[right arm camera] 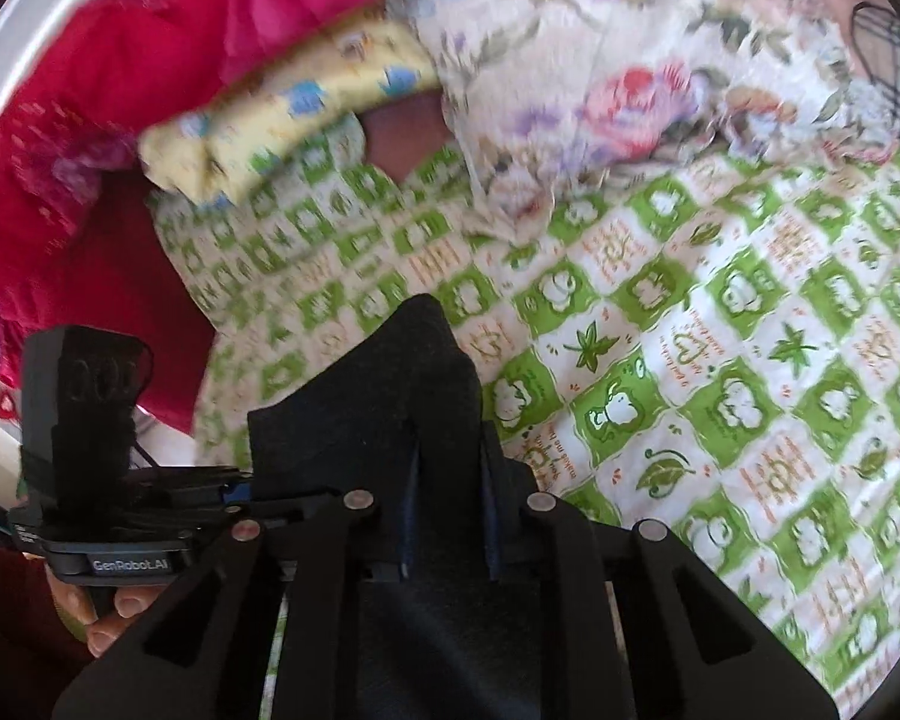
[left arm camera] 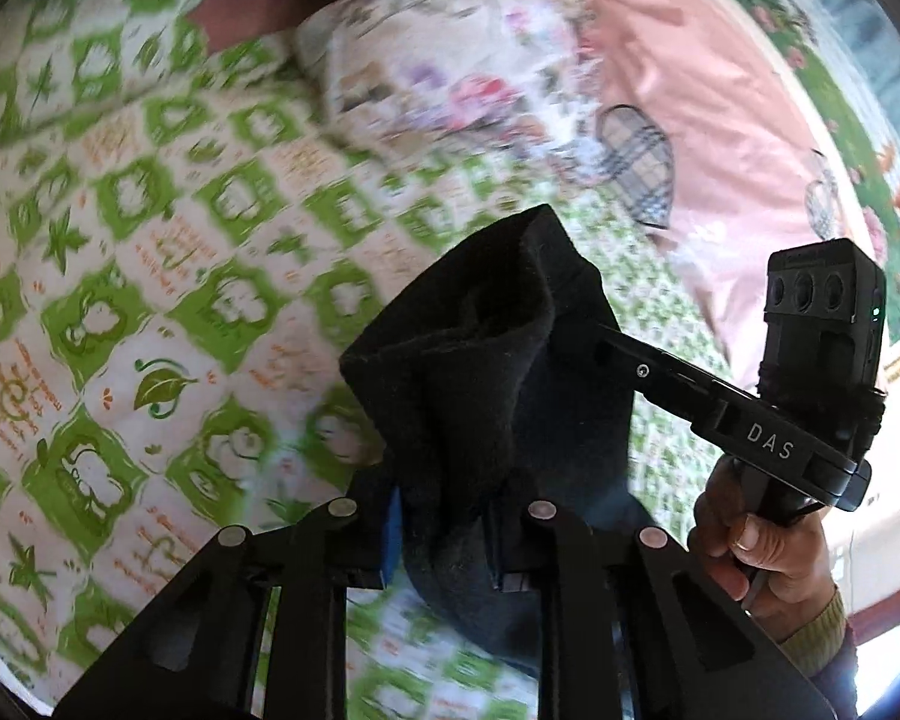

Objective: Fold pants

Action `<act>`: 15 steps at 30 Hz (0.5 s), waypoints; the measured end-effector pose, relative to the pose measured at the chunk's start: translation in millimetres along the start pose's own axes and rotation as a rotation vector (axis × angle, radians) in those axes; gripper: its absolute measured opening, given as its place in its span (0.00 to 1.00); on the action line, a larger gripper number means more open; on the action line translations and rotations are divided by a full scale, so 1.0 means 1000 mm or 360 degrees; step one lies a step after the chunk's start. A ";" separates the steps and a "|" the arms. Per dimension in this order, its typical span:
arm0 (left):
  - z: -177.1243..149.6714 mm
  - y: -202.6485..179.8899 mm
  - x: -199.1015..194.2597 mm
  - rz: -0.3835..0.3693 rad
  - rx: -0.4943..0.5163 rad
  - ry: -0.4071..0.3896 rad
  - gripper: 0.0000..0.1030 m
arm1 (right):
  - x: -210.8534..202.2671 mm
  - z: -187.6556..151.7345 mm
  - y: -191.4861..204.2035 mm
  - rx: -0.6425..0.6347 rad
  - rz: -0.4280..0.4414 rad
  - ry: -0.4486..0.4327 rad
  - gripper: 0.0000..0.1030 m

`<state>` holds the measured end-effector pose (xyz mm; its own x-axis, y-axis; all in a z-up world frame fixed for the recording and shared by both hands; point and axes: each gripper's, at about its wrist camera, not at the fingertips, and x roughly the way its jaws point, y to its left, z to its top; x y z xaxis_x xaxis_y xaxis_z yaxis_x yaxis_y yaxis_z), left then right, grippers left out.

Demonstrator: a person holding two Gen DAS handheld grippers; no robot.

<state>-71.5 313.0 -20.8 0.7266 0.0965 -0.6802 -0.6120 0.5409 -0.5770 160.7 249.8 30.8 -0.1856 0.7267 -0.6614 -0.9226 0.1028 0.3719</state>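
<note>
The black pants (left arm camera: 480, 372) are lifted above the green-and-white patterned bedsheet (left arm camera: 150, 240). My left gripper (left arm camera: 444, 540) is shut on a bunched part of the black fabric, which rises in a fold ahead of its jaws. The right gripper shows in the left wrist view (left arm camera: 576, 324), its fingers buried in the same fabric. In the right wrist view my right gripper (right arm camera: 450, 516) is shut on the black pants (right arm camera: 402, 396), which cover its fingertips. The left gripper's body shows at the left in the right wrist view (right arm camera: 234, 489).
A floral pillow (left arm camera: 438, 78) and a pink cloth (left arm camera: 708, 120) lie at the far side of the bed. A yellow patterned cloth (right arm camera: 294, 114) and a red-pink garment pile (right arm camera: 120, 138) lie to the left. The bedsheet (right arm camera: 720, 360) stretches out to the right.
</note>
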 end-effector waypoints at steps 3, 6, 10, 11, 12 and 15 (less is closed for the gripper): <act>-0.004 -0.028 -0.014 -0.0073 0.0094 -0.0032 0.19 | -0.033 -0.007 0.004 0.0001 0.0009 -0.0107 0.18; -0.008 -0.055 -0.026 -0.0126 0.0186 -0.0049 0.19 | -0.070 -0.020 0.006 0.0017 0.0020 -0.0231 0.17; -0.019 -0.098 -0.040 -0.0221 0.0331 -0.0058 0.19 | -0.115 -0.042 0.004 0.0058 0.0016 -0.0378 0.17; -0.024 -0.112 -0.043 -0.0257 0.0379 -0.0056 0.19 | -0.130 -0.050 0.003 0.0068 0.0013 -0.0430 0.17; -0.028 -0.123 -0.046 -0.0281 0.0415 -0.0055 0.19 | -0.140 -0.057 0.001 0.0080 0.0015 -0.0466 0.17; -0.043 -0.154 -0.050 -0.0343 0.0516 -0.0041 0.19 | -0.170 -0.081 -0.005 0.0124 0.0019 -0.0588 0.17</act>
<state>-27.1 189.1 82.9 0.8379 -0.0297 -0.5451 -0.3170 0.7865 -0.5301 169.7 70.9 88.8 -0.0488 0.9226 -0.3826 -0.8899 0.1338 0.4361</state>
